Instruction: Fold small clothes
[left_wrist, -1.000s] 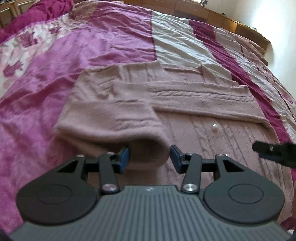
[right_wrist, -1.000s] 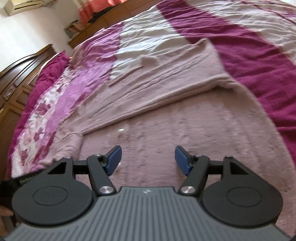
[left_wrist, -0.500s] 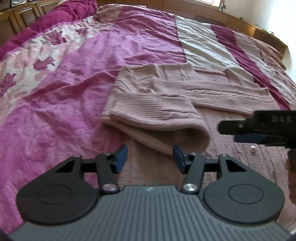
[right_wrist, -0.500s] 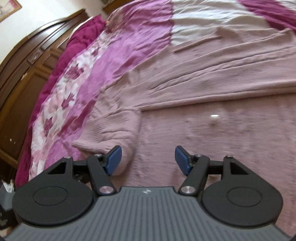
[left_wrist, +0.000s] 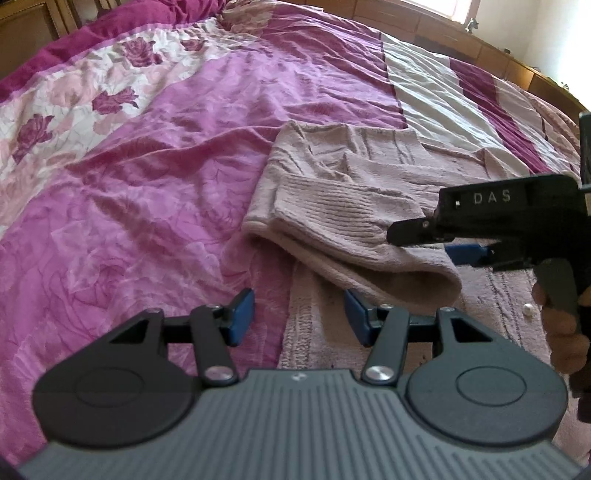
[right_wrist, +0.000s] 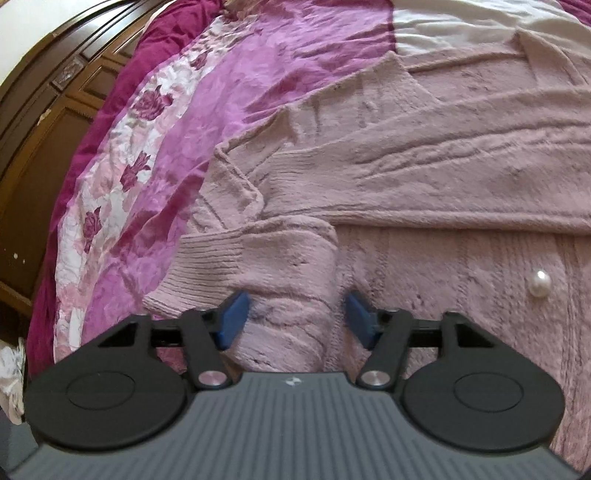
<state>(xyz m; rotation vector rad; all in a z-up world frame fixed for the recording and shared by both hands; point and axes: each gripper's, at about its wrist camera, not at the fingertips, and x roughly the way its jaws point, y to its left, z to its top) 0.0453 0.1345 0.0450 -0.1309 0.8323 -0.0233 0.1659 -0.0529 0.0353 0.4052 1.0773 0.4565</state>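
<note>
Pale pink cardigan (right_wrist: 424, 177), magenta floral bedspread (left_wrist: 147, 166)

sweater (right_wrist: 424, 184): 1 | pearl button (right_wrist: 540, 283): 1 seen, maybe more hidden | bedspread (left_wrist: 147, 184): 1 | grippers: 2

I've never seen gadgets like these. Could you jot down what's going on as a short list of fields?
place: bed with a pink and white cover
garment: pink cardigan lying flat, with a pearl button
sleeve: folded sleeve lying across the body, cuff toward the cover
left claw: open, nothing between its pads, over the cardigan's edge
right claw: jaws have just been closing, the sleeve lies between them, pads not yet pressing on it
person: a hand holds the right claw's handle
fold: not finished
</note>
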